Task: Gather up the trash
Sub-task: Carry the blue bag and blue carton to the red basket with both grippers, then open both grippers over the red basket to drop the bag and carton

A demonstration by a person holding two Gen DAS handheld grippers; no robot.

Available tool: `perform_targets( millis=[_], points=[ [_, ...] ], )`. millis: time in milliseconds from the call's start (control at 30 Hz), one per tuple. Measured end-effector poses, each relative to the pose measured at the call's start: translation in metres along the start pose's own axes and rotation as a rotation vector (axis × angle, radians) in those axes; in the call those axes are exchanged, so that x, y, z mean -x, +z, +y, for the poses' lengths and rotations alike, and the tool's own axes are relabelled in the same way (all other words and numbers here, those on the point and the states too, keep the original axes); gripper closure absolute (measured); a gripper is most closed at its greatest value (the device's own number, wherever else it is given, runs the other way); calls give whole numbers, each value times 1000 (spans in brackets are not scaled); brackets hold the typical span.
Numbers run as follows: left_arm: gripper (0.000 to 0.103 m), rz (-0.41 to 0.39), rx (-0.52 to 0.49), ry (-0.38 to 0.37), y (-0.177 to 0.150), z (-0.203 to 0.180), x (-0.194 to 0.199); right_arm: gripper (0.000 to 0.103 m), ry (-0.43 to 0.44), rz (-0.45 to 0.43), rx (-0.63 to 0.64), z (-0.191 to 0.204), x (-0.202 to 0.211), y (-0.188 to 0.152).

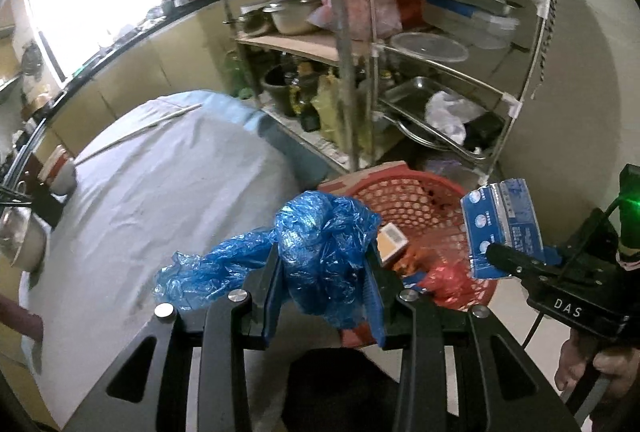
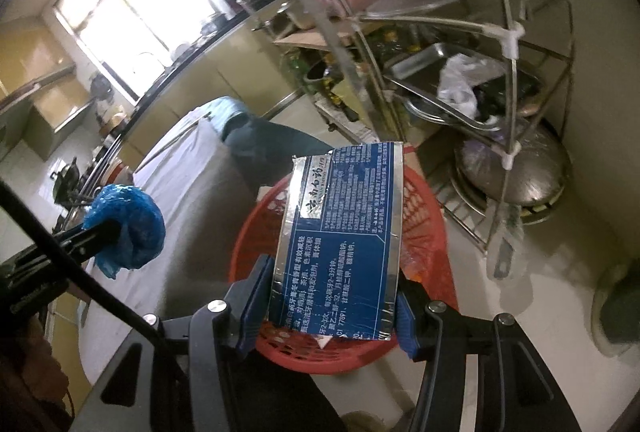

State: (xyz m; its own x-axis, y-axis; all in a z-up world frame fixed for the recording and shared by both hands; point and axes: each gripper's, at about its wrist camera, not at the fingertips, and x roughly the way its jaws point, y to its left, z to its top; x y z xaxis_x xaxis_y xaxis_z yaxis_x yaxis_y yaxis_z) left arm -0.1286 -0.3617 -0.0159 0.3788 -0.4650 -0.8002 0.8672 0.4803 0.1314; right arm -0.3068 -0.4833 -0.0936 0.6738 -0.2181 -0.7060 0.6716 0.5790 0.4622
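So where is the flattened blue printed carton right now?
The flattened blue printed carton is clamped in the right gripper, above the red perforated plastic basket on the floor beside the metal rack.

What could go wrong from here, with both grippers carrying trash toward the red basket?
The blue plastic bag in the left gripper trails a loose tail over the table side; released here, it may drape over the red basket rim. The flattened blue carton in the right gripper could lodge across the rim.

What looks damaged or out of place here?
The blue box in the right hand-held gripper is squashed flat, its top edge torn. The blue plastic bag in the left hand-held gripper is crumpled. Both are above the red basket.
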Motion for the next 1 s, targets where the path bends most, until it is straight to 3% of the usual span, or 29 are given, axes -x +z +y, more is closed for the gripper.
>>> perform_targets(
  millis=[400,1000],
  points=[
    [66,22,-55,-24,5,-31,-19,47,5,16,-53,-21,-5,1],
    [65,68,-87,-58,10,-47,-46,46,18,60,-109,-38,-21,3]
  ],
)
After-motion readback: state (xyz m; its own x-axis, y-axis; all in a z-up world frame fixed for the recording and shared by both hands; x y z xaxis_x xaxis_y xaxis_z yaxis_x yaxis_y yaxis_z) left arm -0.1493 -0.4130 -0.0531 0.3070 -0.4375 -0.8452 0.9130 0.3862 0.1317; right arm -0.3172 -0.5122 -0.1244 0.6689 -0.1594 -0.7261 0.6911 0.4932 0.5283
